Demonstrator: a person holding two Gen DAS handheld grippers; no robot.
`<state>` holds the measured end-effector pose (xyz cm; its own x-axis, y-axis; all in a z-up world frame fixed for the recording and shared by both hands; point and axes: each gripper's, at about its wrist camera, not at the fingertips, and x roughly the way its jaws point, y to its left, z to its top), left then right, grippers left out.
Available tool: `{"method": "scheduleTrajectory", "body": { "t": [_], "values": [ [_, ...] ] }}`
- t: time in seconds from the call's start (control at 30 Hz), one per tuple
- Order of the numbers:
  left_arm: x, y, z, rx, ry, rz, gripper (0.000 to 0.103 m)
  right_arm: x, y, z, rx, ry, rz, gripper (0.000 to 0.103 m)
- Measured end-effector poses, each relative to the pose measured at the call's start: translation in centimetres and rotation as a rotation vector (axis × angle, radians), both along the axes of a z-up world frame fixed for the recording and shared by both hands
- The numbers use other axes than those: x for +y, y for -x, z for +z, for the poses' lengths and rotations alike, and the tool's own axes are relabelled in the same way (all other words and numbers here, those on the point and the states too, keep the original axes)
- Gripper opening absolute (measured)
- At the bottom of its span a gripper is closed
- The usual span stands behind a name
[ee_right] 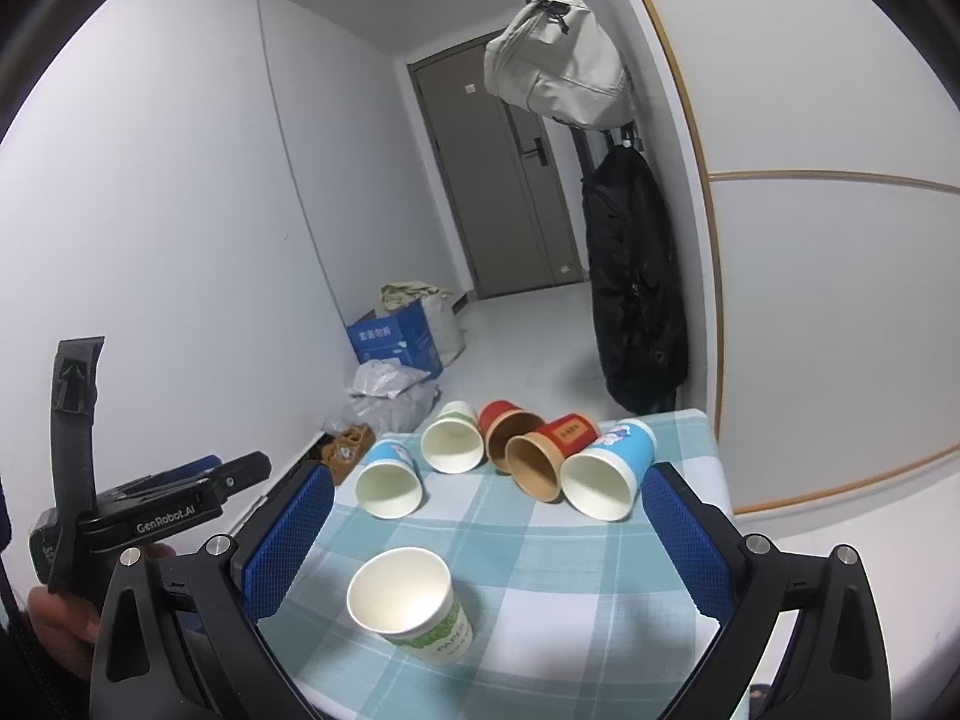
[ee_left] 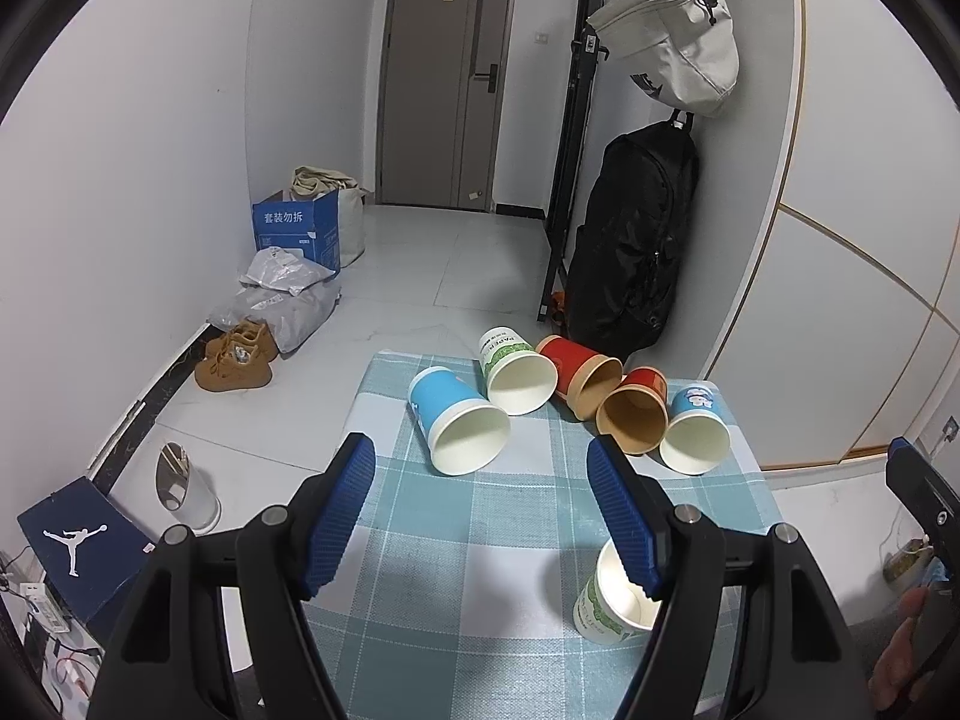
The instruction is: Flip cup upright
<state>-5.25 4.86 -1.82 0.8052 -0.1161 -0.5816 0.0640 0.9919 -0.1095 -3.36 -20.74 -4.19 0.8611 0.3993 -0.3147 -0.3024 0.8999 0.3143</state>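
Several paper cups lie on their sides in a row at the far edge of the checked tablecloth [ee_left: 480, 540], mouths toward me: a blue cup [ee_left: 456, 420], a green-patterned cup [ee_left: 516, 372], two red cups [ee_left: 585, 381] [ee_left: 636, 420] and a light blue cartoon cup [ee_left: 696, 429]. One green-patterned cup [ee_right: 414, 606] stands upright near the front; it also shows in the left wrist view [ee_left: 612, 597], partly behind my right finger. My left gripper [ee_left: 480, 516] is open and empty above the cloth. My right gripper [ee_right: 486, 540] is open and empty, just behind the upright cup.
The table's far edge drops to a tiled floor with brown shoes [ee_left: 237, 357], grey parcels [ee_left: 282, 300] and a blue box [ee_left: 297, 231]. A black backpack [ee_left: 636, 240] hangs by the wall to the right. The left gripper's body [ee_right: 150, 510] shows at left.
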Motion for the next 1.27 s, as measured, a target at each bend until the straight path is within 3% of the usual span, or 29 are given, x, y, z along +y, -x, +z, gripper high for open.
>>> {"method": "scheduleTrajectory", "body": {
  "t": [0.9,1.27],
  "values": [
    [0.09,-0.04,-0.02,0.001,0.001,0.035,0.069,0.1,0.1,-0.3,0.008,0.005,-0.005,0.103],
    [-0.2,0.59,0.41,-0.047,-0.006,0.02,0.069,0.02,-0.26,-0.45,0.034,0.006,0.001,0.103]
  ]
}}
